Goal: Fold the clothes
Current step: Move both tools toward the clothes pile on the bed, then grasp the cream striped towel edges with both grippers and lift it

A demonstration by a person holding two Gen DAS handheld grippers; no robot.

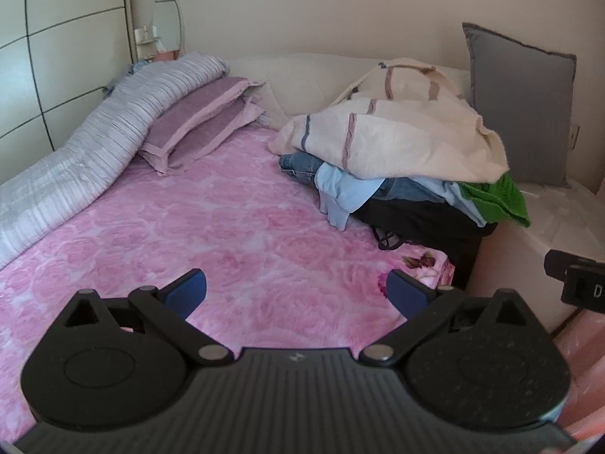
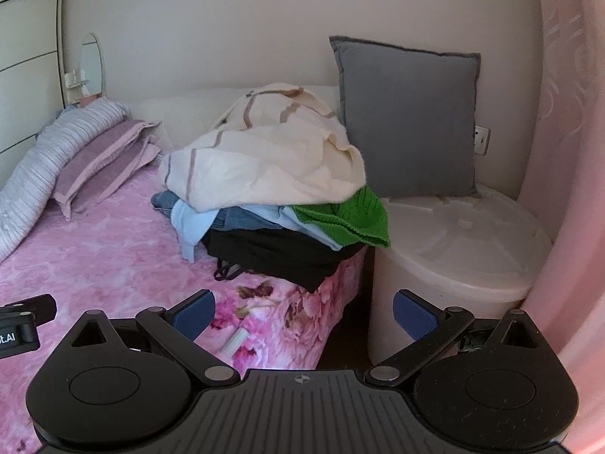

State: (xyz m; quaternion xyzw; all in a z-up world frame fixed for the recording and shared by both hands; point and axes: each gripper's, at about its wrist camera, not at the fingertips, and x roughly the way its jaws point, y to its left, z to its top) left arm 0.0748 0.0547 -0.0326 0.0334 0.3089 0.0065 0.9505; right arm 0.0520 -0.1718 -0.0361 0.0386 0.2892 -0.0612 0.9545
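A heap of clothes (image 1: 401, 159) (image 2: 272, 189) lies at the right edge of the bed's pink blanket (image 1: 211, 227) (image 2: 94, 257). On top is a cream garment (image 1: 397, 140) (image 2: 264, 155) with brown stripes; under it are jeans (image 1: 298, 164), a light blue garment (image 2: 189, 223), a green knit (image 1: 495, 196) (image 2: 348, 219) and a black garment (image 1: 423, 219) (image 2: 276, 253). My left gripper (image 1: 297, 297) is open above the blanket, short of the heap. My right gripper (image 2: 304, 316) is open over the bed's corner, empty.
A grey cushion (image 1: 522, 106) (image 2: 408, 121) leans on the wall atop a white lidded bin (image 2: 457, 249) right of the bed. Purple pillows (image 1: 200, 121) and a rolled striped quilt (image 1: 94, 151) lie along the left. A pink curtain (image 2: 567, 151) hangs at far right.
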